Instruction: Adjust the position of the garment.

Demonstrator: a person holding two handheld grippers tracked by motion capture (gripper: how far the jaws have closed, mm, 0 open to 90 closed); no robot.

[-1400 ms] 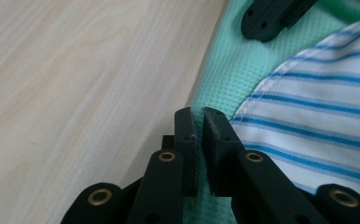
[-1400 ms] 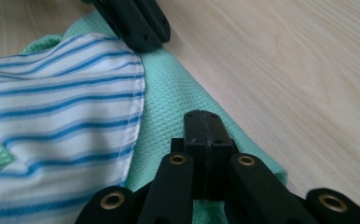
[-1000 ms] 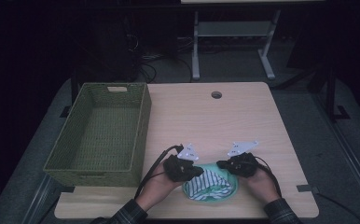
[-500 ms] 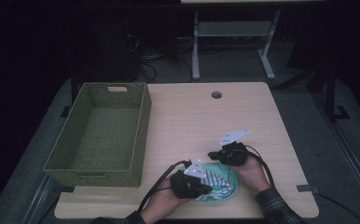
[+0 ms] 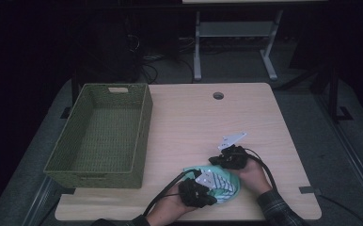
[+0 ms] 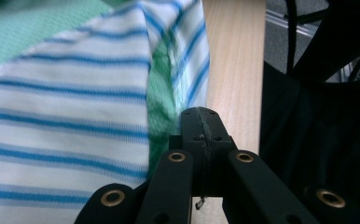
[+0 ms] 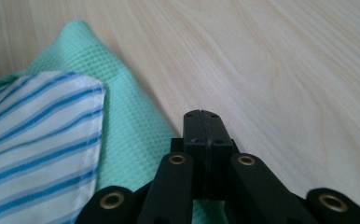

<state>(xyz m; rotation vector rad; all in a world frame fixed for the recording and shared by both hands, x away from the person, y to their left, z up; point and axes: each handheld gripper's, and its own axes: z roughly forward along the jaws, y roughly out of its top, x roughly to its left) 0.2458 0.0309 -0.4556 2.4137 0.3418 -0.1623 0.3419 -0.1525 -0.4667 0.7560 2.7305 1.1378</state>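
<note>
- Table (image 5: pixel 189 122): pale wood-grain top, smooth with a soft sheen; the grain runs in fine lines in the right gripper view.
- Green cloth (image 7: pixel 131 126): mint fabric with a fine waffle weave, matt, lying at 7 o'clock of the right gripper (image 7: pixel 205 122).
- Striped cloth (image 6: pixel 61 121): white woven fabric with thin blue stripes, matt, with a stitched hem along its edge.
- Basket (image 5: pixel 144 127): olive wicker, rough and matt, at 10 o'clock of the cloths.
- Left gripper (image 6: pixel 201 122): black matt plastic jaws and links, with brass-coloured glossy rivets at the joints.
- Grey plate on each gripper: flat, pale, dull finish.
</note>
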